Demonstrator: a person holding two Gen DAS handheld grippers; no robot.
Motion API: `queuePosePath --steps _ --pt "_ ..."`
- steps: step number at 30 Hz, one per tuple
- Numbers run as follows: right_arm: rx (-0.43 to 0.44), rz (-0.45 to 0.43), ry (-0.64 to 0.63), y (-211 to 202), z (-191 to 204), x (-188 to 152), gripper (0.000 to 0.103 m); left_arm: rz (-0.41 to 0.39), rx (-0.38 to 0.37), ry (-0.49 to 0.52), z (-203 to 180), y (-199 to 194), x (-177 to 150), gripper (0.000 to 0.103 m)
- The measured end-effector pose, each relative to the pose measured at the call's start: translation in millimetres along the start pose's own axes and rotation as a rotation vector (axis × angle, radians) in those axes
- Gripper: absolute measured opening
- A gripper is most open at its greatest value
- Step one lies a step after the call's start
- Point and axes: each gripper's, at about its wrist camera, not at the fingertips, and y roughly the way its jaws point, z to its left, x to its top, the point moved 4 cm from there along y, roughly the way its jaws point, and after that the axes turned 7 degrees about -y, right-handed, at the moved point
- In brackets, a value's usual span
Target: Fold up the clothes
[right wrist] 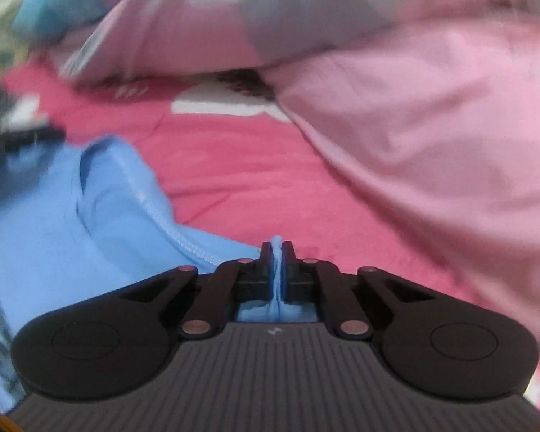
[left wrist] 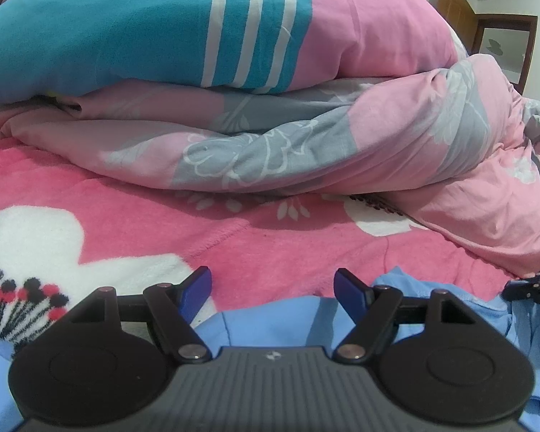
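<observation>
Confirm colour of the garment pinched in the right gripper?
Plain light blue garment, shut in the right gripper; clearest in the right wrist view.

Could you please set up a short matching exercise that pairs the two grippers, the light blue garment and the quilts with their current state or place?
Column one:
1. left gripper
2. right gripper
3. light blue garment
4. pink and grey floral quilt

Column two:
A. piled at the far side of the pink blanket
B. fingers apart, holding nothing
C. pinched at one fold, the rest lying on the blanket
D. fingers closed on cloth

Pairs: 1-B, 2-D, 3-C, 4-A
</observation>
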Motion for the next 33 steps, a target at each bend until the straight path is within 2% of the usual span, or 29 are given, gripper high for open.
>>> queuePosePath --steps 5,8,10,11,12,14,15,18,21,22,25,27,28,31,33 --pt "-0.248 -0.06 -0.183 5 17 -4 0.002 -0.001 -0.003 -0.005 0 0 0 0.076" --pt "-0.297 -0.058 -0.213 23 19 -13 0.003 -0.001 -0.004 -0.005 1 -1 0 0.076" --pt "-0.317 -0.075 -0.175 26 13 -14 0.004 0.0 -0.004 -0.006 1 0 1 0.076" --pt "-0.327 -0.086 -0.149 26 9 -13 0.012 0.0 -0.004 -0.007 1 0 1 0.076" --pt "-0.338 -0.093 -0.105 24 4 -12 0.027 0.0 -0.005 -0.008 1 0 1 0.076" --pt "-0.351 -0.127 0.022 9 -12 -7 0.029 0.0 -0.005 -0.01 1 0 1 0.076" --pt "-0.33 -0.148 0.059 1 -14 -3 0.029 0.0 -0.006 -0.012 1 -1 1 0.076" --pt "-0.188 -0.206 0.093 -25 -1 12 0.028 -0.001 -0.014 -0.033 3 -3 4 0.076" --pt "0.031 -0.193 0.059 -27 34 24 0.023 -0.054 -0.016 -0.081 9 -13 12 0.08" --pt "0.076 -0.175 0.053 -20 44 27 0.022 -0.083 -0.013 -0.091 11 -18 15 0.082" --pt "0.112 -0.094 0.059 20 61 34 0.019 -0.15 0.037 -0.092 20 -26 20 0.086" --pt "0.127 -0.066 0.076 43 67 40 0.019 -0.141 0.071 -0.103 26 -22 21 0.086" --pt "0.094 -0.085 0.102 44 63 45 0.019 -0.131 0.07 -0.122 28 -21 21 0.086" --pt "-0.078 -0.074 0.138 37 48 57 0.021 -0.146 0.082 -0.142 31 -23 24 0.086" --pt "-0.097 -0.063 0.131 35 51 60 0.021 -0.159 0.091 -0.136 31 -26 26 0.086"
